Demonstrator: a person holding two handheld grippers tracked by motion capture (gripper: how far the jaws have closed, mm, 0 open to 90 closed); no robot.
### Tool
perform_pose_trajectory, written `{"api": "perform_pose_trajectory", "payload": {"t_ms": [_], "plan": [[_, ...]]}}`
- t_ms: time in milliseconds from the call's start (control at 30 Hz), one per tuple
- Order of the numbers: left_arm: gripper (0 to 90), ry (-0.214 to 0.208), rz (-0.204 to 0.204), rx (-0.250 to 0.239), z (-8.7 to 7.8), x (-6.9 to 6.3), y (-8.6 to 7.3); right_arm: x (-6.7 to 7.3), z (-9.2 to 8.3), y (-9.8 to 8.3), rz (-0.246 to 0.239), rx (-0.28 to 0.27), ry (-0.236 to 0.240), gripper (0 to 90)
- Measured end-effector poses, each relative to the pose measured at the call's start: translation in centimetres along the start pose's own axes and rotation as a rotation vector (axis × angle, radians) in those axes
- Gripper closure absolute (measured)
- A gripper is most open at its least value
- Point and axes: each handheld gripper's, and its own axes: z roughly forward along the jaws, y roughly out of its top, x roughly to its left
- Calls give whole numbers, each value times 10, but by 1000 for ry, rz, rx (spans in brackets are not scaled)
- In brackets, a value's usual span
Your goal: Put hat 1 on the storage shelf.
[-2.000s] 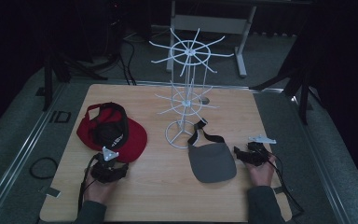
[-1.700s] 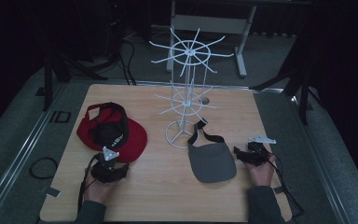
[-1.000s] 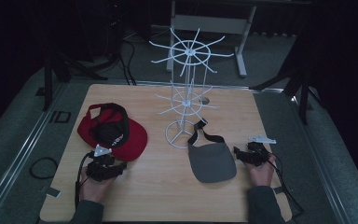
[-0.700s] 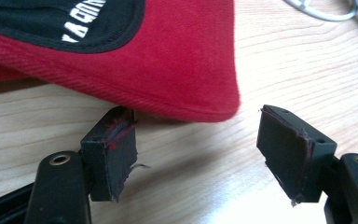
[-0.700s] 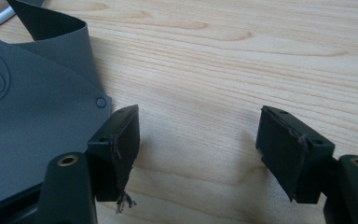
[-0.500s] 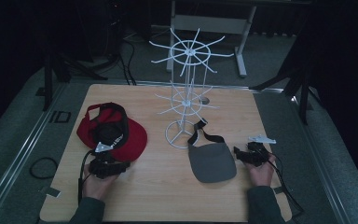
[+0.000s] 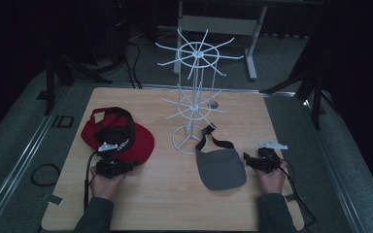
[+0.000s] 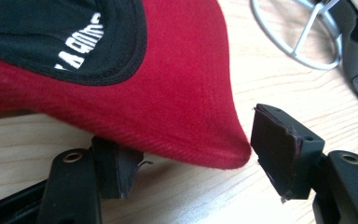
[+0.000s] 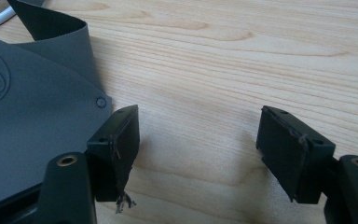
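1. Between the earlier frames and this one, the left hand-held gripper (image 7: 121,166) had shifted a little along the near edge of the red cap (image 7: 118,136), while the right hand-held gripper (image 7: 252,161) had kept its place.
2. Its jaws had just been closing slightly but stood spread, with the red brim (image 8: 200,116) between them.
3. One pad (image 8: 276,149) stood just beside the brim's edge; whether it touched could not be told. The other pad sat tucked under the brim.
4. The cap lay upside down on the bench (image 7: 175,194), just ahead of the left hand-held gripper, its black lining (image 8: 74,42) facing up.
5. The right hand-held gripper's jaws were also spread, with bare wood between them.
6. A grey cap (image 7: 221,167) lay just beside its left jaw.
7. A white wire stand (image 7: 194,104) stood beyond both, between the two caps.
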Motion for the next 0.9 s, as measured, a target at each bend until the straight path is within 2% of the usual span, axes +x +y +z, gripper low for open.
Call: {"api": "perform_pose_trajectory", "payload": {"t_ms": [267,500,700,800,900], "plan": [[311,3,-26,-6,2,2,1,0,0,0,0,1,1,295],[370,26,-54,10,10,5,3,0,0,0,0,1,2,293],[388,20,-45,32,17,3,4,0,0,0,-1,1,2,292],[441,-3,-53,38,19,5,6,0,0,0,-2,1,3,291],[517,-9,-39,44,19,6,5,0,0,0,-2,1,3,291]]}}
